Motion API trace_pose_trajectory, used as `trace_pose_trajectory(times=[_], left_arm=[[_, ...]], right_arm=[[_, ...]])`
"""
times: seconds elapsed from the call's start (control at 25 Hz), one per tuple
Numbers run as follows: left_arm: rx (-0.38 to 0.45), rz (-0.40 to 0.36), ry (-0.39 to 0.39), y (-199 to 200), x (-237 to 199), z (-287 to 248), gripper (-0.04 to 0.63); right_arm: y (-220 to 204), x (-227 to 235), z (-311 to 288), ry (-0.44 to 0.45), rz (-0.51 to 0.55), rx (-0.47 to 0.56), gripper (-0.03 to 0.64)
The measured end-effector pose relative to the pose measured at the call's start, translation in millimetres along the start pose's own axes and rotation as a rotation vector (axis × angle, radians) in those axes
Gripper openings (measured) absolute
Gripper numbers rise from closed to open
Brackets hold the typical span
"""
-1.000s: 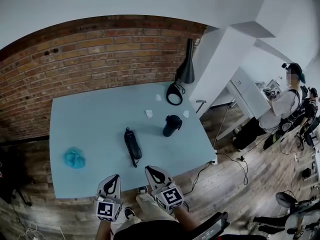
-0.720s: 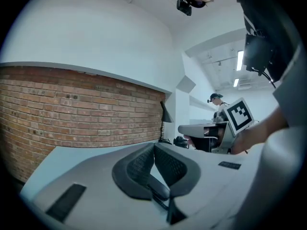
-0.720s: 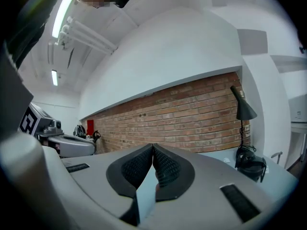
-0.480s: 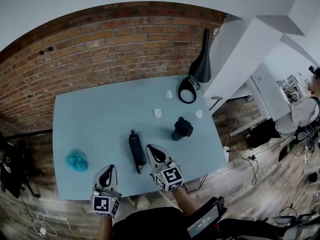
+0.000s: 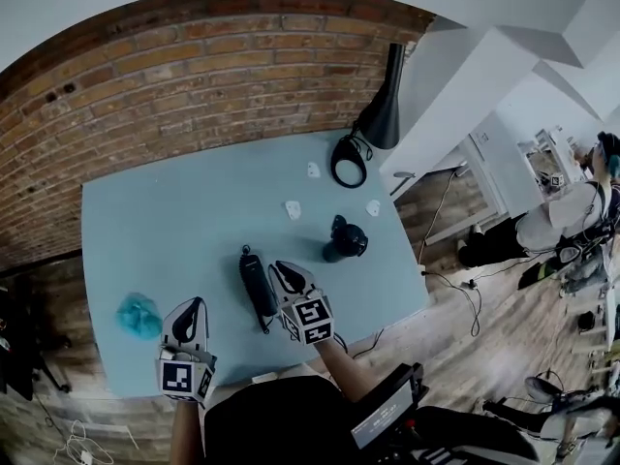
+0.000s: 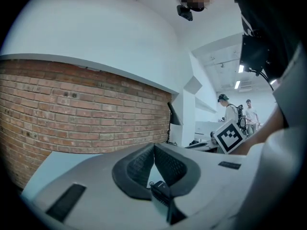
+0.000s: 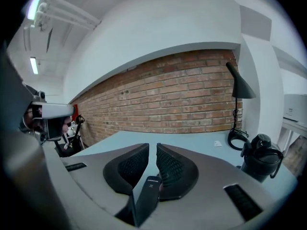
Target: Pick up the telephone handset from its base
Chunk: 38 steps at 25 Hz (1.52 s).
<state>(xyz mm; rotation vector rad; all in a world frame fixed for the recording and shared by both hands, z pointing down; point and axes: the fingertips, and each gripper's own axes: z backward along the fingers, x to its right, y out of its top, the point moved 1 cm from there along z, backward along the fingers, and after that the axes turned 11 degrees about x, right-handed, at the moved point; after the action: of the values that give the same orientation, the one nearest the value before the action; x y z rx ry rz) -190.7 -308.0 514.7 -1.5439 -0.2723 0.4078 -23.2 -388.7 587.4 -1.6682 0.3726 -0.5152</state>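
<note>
Nearest you, over the table's (image 5: pixel 145 221) front edge, your left gripper (image 5: pixel 191 308) is closed on nothing. Just beyond, your right gripper (image 5: pixel 279 271) has its jaws slightly apart (they've just been opening), and the black handset (image 5: pixel 257 286) lies flat just beside its tips, unpinched. It's likely light, stiff, slick plastic, so grip across its narrow middle.

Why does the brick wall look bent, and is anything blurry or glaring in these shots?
Head view: the wide lens bows the brick wall and the table edges; the light is even, with little shadow. Left gripper view: dark rounded corners, otherwise sharp. Right gripper view: ceiling lights glare at the upper left.
</note>
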Motion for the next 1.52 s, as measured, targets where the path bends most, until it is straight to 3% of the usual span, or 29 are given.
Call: trace_pose_trajectory(times=[0.16,0.44,0.8,1.2,1.36,1.52], left_arm=[[-0.021,-0.018,-0.002,2.8,-23.5,-5.2,0.023],[-0.02,-0.001,0.02,-0.8,-40.0,2.4,0.023],[-0.041,0.004,0.028,-7.2,-45.5,1.5,0.023],[-0.059,-0.004,0.044,-10.6,-52.3,-0.9,0.023],[-0.13,0.01,0.056,-14.5,-53.2,2.5,0.023],[-0.088,0.005,0.059,-14.0,-55.5,1.2,0.023]], right_arm=[[-27.4,-2.3,-20.5,-0.004,0.005,-0.091,0.077],[-90.1,-10.2,-33.4,0.017,-0.018,-0.294,0.203],[-147.2,-12.1,-36.1,0.013,-0.052,-0.481,0.311],[-179.6,-16.0,-34.6,0.012,-0.06,-0.618,0.316],[-187.5,-19.9,-34.7,0.028,-0.047,-0.643,0.316],[-191.3,-21.2,-35.2,0.021,-0.056,-0.655,0.314]])
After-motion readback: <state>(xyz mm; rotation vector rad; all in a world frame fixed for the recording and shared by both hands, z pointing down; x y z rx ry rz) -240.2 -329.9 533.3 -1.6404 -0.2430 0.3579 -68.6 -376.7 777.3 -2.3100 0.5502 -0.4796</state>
